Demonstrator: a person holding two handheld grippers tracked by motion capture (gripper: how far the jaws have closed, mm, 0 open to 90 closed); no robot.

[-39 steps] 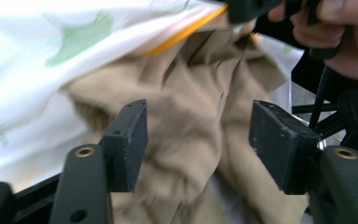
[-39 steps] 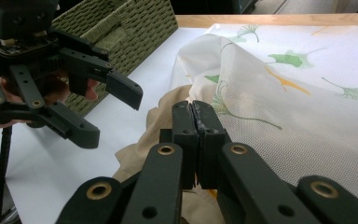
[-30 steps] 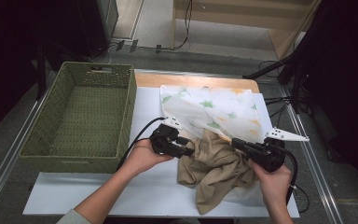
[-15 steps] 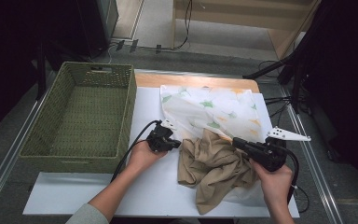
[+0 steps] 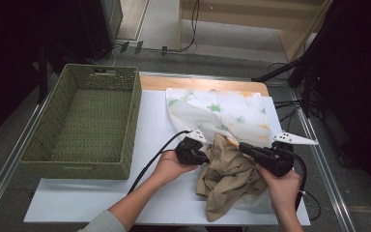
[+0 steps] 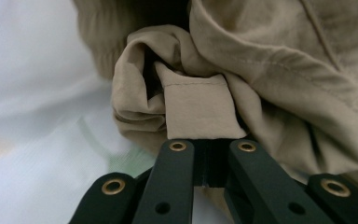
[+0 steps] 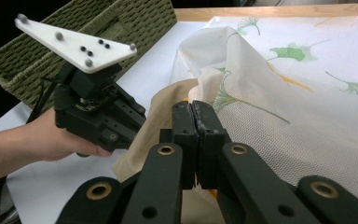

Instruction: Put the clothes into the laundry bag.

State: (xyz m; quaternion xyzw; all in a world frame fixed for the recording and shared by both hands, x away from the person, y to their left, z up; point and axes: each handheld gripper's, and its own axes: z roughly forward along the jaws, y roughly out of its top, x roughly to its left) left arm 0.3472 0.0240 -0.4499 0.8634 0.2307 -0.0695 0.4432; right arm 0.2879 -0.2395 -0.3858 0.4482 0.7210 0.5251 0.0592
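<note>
Between the two hands, near the front middle of the table, the left gripper (image 5: 204, 155) is clamped on a folded, stitched hem of the tan garment (image 5: 228, 176); its jaws have just been closing, and in the left gripper view the hem tab (image 6: 199, 109) sits squarely between the black jaws, which are drawn together on it. Right gripper (image 5: 244, 146) has its jaws pressed together as well, tips at the upper right edge of the same garment; in the right gripper view the jaws meet where the tan cloth (image 7: 168, 109) passes under the patterned sheet (image 7: 307, 93), and I cannot tell for certain which layer, if any, is pinched there. Left hand (image 5: 171, 166) wraps its gripper from below left; right hand (image 5: 282, 186) holds its own from the near right, cable looping behind it. Garment lies crumpled in a heap on the white table top (image 5: 77, 208), near edge, right of centre, its far part overlapping the white cloth with green and orange leaf print (image 5: 217, 108), which is spread flat behind it toward the far right. Well apart on the left stands a green woven basket (image 5: 43, 140), long side running near to far.
</note>
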